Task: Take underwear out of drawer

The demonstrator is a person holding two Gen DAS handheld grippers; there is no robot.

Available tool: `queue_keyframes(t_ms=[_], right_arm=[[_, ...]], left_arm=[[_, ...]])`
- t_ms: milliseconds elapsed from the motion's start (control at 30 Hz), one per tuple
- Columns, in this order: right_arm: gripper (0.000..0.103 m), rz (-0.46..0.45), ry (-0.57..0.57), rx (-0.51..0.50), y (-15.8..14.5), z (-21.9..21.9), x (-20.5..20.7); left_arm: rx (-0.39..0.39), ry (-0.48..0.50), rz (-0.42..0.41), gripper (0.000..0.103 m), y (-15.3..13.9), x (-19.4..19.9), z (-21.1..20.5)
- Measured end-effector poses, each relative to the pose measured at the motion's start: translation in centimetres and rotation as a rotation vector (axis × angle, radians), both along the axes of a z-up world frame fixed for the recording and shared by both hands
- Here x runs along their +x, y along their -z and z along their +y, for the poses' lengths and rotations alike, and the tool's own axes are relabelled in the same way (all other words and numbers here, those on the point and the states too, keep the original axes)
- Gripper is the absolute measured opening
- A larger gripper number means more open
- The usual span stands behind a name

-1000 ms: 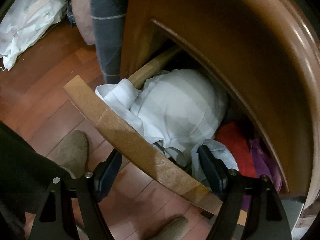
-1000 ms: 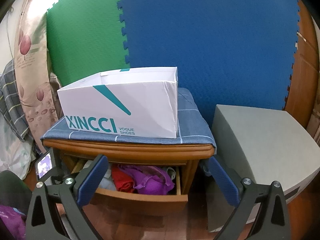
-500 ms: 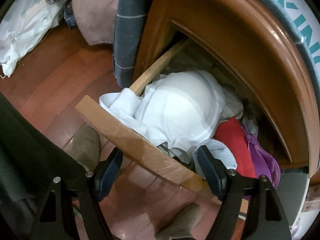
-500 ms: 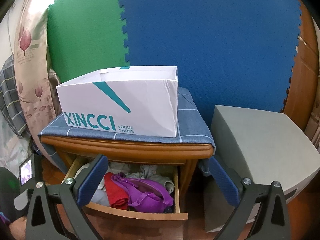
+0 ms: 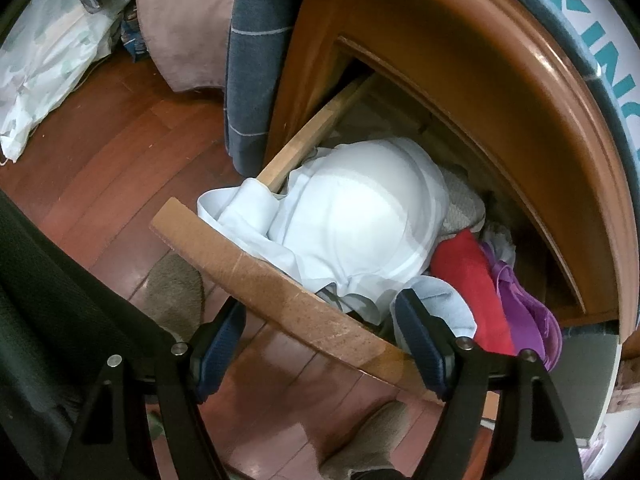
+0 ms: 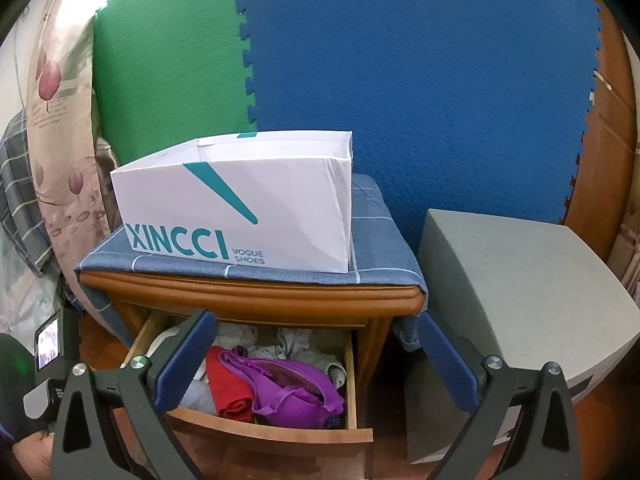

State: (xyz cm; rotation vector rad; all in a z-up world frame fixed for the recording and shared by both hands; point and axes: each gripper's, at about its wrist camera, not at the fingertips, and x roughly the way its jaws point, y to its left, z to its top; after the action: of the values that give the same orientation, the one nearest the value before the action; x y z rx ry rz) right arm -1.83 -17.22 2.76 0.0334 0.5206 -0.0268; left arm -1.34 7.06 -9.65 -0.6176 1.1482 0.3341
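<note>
Left wrist view: the left gripper (image 5: 320,344) has its jaws apart, straddling the front board of the drawer (image 5: 280,292); one finger sits outside the board over the floor (image 5: 100,168), the other just inside the drawer. The jaws hold nothing. Just ahead of them, filling the near end of the drawer, lies a white bra (image 5: 360,224), its cup upward and its edge draped over the drawer's corner. A pale blue garment (image 5: 444,300) touches the inner finger. Beyond that finger, to its right, lie a red garment (image 5: 468,276) and then a purple bra (image 5: 528,312), side by side. A grey knit piece (image 5: 464,204) shows behind the white bra.

Right wrist view: the right gripper (image 6: 316,364) hangs in front of the cabinet (image 6: 256,300), jaws wide apart and empty, well clear of the open drawer (image 6: 276,432). Between the jaws, below and ahead, the purple bra (image 6: 288,392) lies beside the red garment (image 6: 228,388); whitish clothes (image 6: 292,340) sit farther back in the drawer. Above the jaws a white shoe box (image 6: 240,216) rests on a blue cloth (image 6: 380,248) covering the cabinet top. To the right of the jaws stands a grey box (image 6: 520,288); green and blue foam mats (image 6: 400,60) form the backdrop. Part of the left gripper (image 6: 48,360) appears at the far left.
</note>
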Motion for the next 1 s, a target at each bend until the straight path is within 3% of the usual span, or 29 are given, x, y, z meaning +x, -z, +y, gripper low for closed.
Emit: queue_keyframes(t_ms=[833, 1000], right_arm=[[0.103, 0.000, 0.050, 0.057, -0.4, -1.7, -0.8], [0.103, -0.010, 0.068, 0.088, -0.5, -2.5, -1.1]], left_arm=[[-0.081, 0.070, 0.082, 0.082, 0.4, -1.5, 1.3], [-0.002, 0.110, 0.064, 0.079, -1.3, -1.2, 0.7]])
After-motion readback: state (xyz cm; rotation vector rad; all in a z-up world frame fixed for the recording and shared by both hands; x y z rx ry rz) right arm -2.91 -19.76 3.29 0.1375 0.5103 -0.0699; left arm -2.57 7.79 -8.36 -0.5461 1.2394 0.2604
